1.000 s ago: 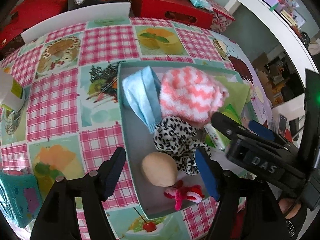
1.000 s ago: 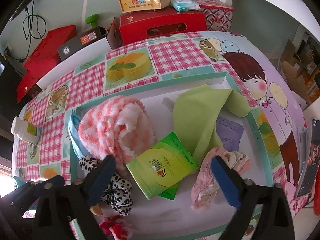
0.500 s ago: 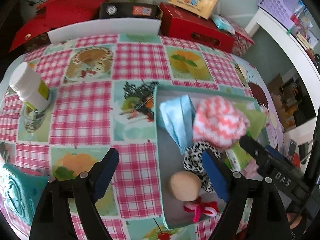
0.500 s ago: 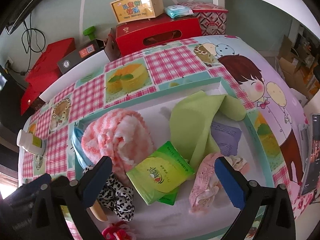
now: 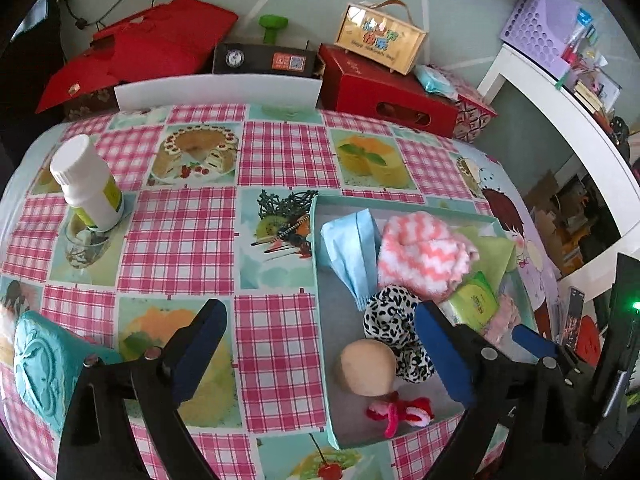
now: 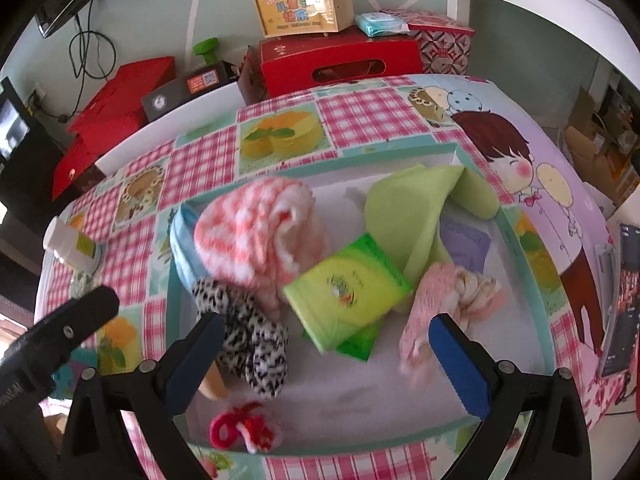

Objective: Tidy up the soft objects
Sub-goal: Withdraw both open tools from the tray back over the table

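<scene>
A teal tray (image 5: pixel 320 280) (image 6: pixel 516 240) holds a pink-and-white fuzzy sock (image 5: pixel 420 256) (image 6: pixel 256 232), a light blue cloth (image 5: pixel 352 252), a leopard-print scrunchie (image 5: pixel 396 328) (image 6: pixel 248 344), a beige puff (image 5: pixel 366 366), a red yarn tie (image 5: pixel 400 412) (image 6: pixel 244 432), a green tissue pack (image 6: pixel 348 300), a green cloth (image 6: pixel 416 216) and a pink cloth (image 6: pixel 448 300). My left gripper (image 5: pixel 318 308) hangs above the tray's left wall, its jaws opening with nothing between them. My right gripper (image 6: pixel 324 322) stands open above the tissue pack, holding nothing.
A white bottle (image 5: pixel 88 184) stands on the checked tablecloth at the left. A teal embossed box (image 5: pixel 40 368) lies near the front left edge. Red boxes (image 5: pixel 384 88) line the far side of the table. A phone (image 6: pixel 620 300) lies at the right edge.
My left gripper has drawn back and up from over the beige puff, swung toward the left of the tray, and its jaws have widened. The right gripper has backed off slightly.
</scene>
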A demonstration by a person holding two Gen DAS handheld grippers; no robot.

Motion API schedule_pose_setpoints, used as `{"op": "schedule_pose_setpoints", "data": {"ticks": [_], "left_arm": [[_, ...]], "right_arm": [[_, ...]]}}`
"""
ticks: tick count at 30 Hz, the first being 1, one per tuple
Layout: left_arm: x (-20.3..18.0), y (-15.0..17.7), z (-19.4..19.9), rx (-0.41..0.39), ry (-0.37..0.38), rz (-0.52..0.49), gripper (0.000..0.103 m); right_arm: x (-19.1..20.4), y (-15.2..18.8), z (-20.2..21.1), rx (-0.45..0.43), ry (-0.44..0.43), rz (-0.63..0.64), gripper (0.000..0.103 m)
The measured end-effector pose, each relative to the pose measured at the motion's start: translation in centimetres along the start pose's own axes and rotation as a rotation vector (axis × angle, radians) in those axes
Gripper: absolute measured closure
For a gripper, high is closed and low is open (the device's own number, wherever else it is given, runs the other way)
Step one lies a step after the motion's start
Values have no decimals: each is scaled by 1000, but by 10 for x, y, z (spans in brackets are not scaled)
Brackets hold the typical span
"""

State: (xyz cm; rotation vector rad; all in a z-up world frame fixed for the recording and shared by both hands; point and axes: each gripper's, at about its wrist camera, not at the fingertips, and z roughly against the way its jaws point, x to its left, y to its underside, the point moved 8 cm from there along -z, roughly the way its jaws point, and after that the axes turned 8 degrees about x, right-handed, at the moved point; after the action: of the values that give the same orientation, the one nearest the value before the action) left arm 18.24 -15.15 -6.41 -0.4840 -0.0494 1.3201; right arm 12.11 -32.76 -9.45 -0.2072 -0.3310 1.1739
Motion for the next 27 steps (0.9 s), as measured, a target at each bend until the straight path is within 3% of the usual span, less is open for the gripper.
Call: {"op": "schedule_pose_setpoints", "data": {"ticks": [6, 11, 17, 22, 27], "left_arm": [[9, 17, 11, -41, -55, 9, 8], [26, 38, 20, -57, -151, 37, 8], [38, 57, 30, -72, -153, 68, 8], [43, 67, 37, -98, -264, 48, 8], [46, 74, 38, -90, -270, 51, 8]], "right_arm": [[1, 24, -1, 24, 7, 30, 0], [1, 40, 1, 37, 13, 46, 0], [2, 54, 8, 37, 16, 62, 0], [4, 60, 12, 33, 18, 76, 0], [7, 63, 14, 28, 18, 88, 0]]}}
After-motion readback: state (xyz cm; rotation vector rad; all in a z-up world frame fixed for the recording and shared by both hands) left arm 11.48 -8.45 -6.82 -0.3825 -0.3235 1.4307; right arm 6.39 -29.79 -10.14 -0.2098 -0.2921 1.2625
